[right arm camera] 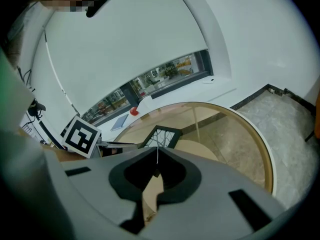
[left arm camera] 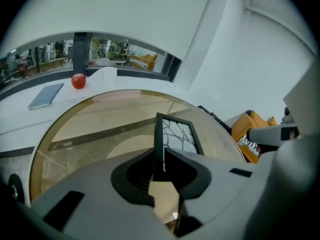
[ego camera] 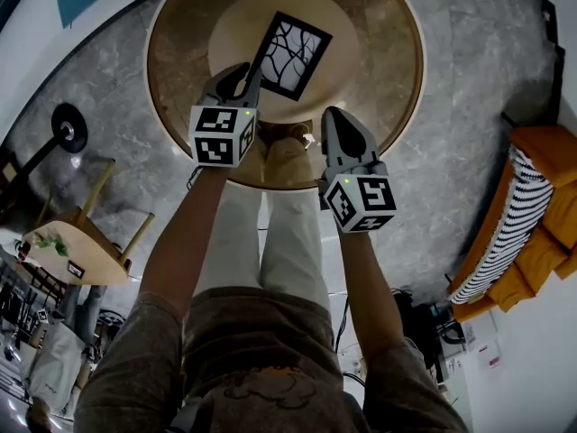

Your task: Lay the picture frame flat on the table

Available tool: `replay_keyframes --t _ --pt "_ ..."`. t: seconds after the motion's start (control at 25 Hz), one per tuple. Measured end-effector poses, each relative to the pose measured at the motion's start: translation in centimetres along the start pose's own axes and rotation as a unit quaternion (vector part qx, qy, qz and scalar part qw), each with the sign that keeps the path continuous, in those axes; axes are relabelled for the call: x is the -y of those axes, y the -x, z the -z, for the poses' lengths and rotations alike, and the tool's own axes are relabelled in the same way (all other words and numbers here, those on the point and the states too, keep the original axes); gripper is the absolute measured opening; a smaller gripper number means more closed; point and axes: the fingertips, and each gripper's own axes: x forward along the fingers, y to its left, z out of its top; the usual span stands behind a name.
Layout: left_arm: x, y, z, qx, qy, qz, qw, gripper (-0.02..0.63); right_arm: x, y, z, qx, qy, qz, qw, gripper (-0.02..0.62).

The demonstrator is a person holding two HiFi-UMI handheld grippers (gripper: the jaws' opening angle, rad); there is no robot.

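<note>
A black picture frame (ego camera: 290, 55) with a branch drawing stands tilted near the middle of the round glass-topped table (ego camera: 397, 106). My left gripper (ego camera: 252, 69) reaches it from the near left. In the left gripper view its jaws (left arm camera: 160, 151) are closed on the left side bar of the frame (left arm camera: 180, 134). My right gripper (ego camera: 334, 114) hovers over the table's near edge, to the right of the frame and apart from it. In the right gripper view its jaws (right arm camera: 157, 151) meet with nothing between them, and the frame (right arm camera: 161, 135) shows just beyond.
A red apple (left arm camera: 78, 80) and a blue book (left arm camera: 46, 95) lie on the white ledge behind the table. An orange sofa with a striped cushion (ego camera: 532, 233) stands at the right. A wooden chair (ego camera: 77, 242) and a black lamp base (ego camera: 69, 126) are at the left.
</note>
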Motion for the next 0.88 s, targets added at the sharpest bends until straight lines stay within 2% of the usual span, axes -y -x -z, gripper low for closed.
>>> replay_keyframes --t 0.2,0.36,0.72,0.88 --pt "0.7 1.2 -1.0 -0.001 0.011 0.007 0.9999 0.032 -0.9 0.5 -1.1 0.005 0.001 -0.002 1.0 0.02" --pt "1.6 3.2 -2.2 -0.002 0.036 0.017 0.9992 0.017 -1.9 1.4 -2.6 0.011 0.005 -0.003 1.0 0.02" --pt "4.3 12.0 -6.9 0.014 0.055 0.026 0.9981 0.017 -6.6 6.2 -7.1 0.022 0.008 -0.026 0.999 0.02" --pt "6.2 16.7 -10.2 0.036 0.044 0.04 0.9976 0.017 -8.9 9.5 -9.3 0.029 0.007 -0.035 0.999 0.02"
